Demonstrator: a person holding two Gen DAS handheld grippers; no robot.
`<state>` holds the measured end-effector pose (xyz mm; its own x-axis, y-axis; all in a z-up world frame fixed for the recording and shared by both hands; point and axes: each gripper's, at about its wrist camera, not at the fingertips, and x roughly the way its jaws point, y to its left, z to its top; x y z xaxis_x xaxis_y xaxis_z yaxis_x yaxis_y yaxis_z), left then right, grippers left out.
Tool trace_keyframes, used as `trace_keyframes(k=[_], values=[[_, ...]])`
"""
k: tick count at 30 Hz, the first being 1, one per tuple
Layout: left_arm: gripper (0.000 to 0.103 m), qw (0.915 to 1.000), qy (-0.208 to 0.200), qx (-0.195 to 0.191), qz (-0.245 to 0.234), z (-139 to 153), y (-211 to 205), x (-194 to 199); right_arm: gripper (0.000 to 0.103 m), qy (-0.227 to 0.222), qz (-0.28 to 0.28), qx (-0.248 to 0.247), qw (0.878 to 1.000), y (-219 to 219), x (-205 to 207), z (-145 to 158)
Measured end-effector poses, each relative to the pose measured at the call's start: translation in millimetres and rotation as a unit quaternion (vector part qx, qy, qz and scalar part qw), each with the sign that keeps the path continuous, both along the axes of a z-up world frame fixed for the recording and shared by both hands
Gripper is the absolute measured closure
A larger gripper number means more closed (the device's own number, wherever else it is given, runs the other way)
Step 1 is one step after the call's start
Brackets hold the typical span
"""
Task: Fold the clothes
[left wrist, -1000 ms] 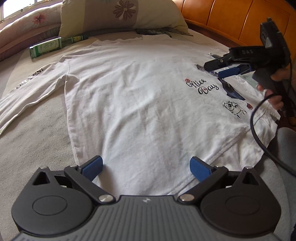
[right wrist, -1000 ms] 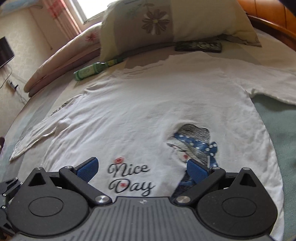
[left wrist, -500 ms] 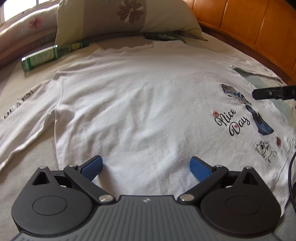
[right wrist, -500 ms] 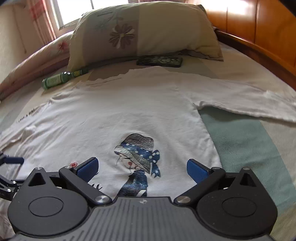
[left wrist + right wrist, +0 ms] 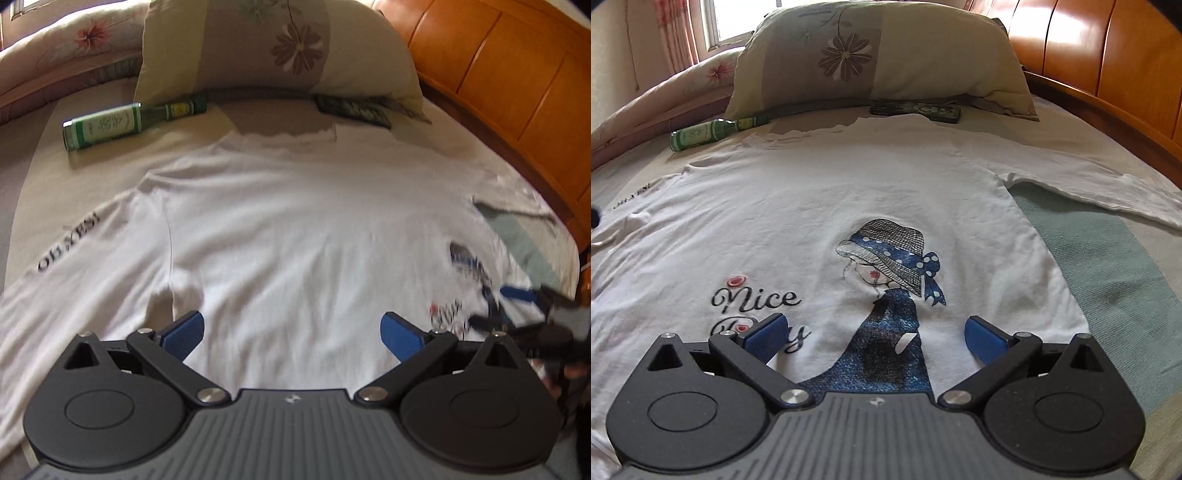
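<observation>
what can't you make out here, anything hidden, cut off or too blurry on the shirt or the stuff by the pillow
- Shirt hem: hidden in both wrist views behind each tool's own body.
- Right sleeve cuff: cut off by the right wrist view's edge.
- "Nice Day" print: partly behind the right tool; motion-blurred in the left view.
- Green bottle label: too small to read.
- Dark flat object beside the pillow: unidentifiable.

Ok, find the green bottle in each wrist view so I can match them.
Left wrist: green bottle lies upper left, left of the pillow.
Right wrist: green bottle lies upper left, at the pillow's lower left corner.
Shared landmark: the flowered pillow.
</observation>
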<state>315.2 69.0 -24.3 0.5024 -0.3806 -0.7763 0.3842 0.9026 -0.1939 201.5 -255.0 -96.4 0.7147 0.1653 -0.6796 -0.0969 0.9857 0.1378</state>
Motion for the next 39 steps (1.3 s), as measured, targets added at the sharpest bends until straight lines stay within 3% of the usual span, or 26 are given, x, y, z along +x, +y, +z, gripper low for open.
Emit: trace_keyframes(k=[2, 5, 8, 10, 12, 15, 18, 21, 25, 29, 32, 34, 37, 39], values=[[0.002, 0.9995, 0.004, -0.017, 0.027, 4, -1, 43, 0.0, -0.001, 0.003, 0.029, 1.0, -1, -1, 3], [0.002, 0.9956, 0.028, -0.049, 0.074, -8, -1, 100, 0.0, 0.015, 0.002, 0.03, 0.999, 10, 3, 7], [0.002, 0.987, 0.07, -0.093, 0.111, -39, 3, 149, 0.0, 0.018, 0.029, 0.047, 0.998, 24, 17, 20], [0.002, 0.98, 0.097, -0.104, 0.14, -60, 6, 171, 0.0, -0.003, 0.036, 0.058, 0.998, 28, 20, 24], [0.002, 0.9785, 0.092, -0.096, 0.158, -72, 8, 183, 0.0, -0.014, 0.041, 0.066, 0.997, 29, 21, 23], [0.001, 0.9768, 0.072, -0.108, 0.17, -76, 13, 198, 0.0, 0.012, 0.05, 0.075, 0.996, 26, 24, 7], [0.001, 0.973, 0.057, -0.124, 0.186, -74, 17, 212, 0.0, 0.001, 0.052, 0.065, 0.997, 26, 22, 7], [0.001, 0.9728, 0.055, -0.112, 0.195, -69, 13, 217, 0.0, 0.0, 0.048, 0.064, 0.997, 24, 20, 7], [0.001, 0.9781, 0.044, -0.109, 0.172, -49, 2, 200, 0.0, -0.003, 0.043, 0.06, 0.997, 21, 17, 7], [0.001, 0.9814, 0.073, -0.129, 0.121, -52, -16, 189, 0.0, -0.002, 0.042, 0.062, 0.997, 18, 16, 7], [0.001, 0.9828, 0.091, -0.107, 0.12, -70, -29, 196, 0.0, -0.002, 0.04, 0.062, 0.997, 17, 16, 7], [0.001, 0.9831, 0.072, -0.108, 0.129, -75, -31, 202, 0.0, -0.002, 0.038, 0.063, 0.997, 16, 17, 6], [0.001, 0.9854, 0.035, -0.062, 0.155, -73, -34, 213, 0.0, -0.002, 0.037, 0.063, 0.997, 17, 18, 3], [0.002, 0.9852, 0.036, -0.053, 0.159, -67, -34, 214, 0.0, -0.004, 0.037, 0.061, 0.997, 18, 18, 2]])
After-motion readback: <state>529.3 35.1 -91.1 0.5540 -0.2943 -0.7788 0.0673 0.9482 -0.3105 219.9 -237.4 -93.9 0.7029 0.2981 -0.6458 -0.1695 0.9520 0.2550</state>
